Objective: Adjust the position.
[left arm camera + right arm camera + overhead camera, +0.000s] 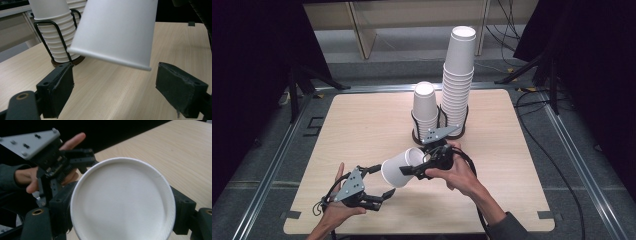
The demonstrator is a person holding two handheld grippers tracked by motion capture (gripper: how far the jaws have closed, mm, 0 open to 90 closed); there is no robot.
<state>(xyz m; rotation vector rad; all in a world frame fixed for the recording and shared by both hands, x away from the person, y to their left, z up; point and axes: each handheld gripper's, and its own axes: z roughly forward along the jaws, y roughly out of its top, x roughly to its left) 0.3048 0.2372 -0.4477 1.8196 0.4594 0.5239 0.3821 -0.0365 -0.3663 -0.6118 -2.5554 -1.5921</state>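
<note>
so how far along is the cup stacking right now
Done: a short stack and a much taller stack stand at the far side of the table. In hand: the right gripper is shut on one loose paper cup, tipped on its side above the table. The left gripper is open beside it, holding nothing. Left: that cup is on neither stack yet.

A plain white paper cup (399, 167) is seen over the table (362, 130), which is grained in pale wood. Behind the cup, white cup stacks (458, 80) are ringed by black wire holders (439, 129). Black fingers (181, 88) and grey plates (352, 185) are borne by the grippers.
</note>
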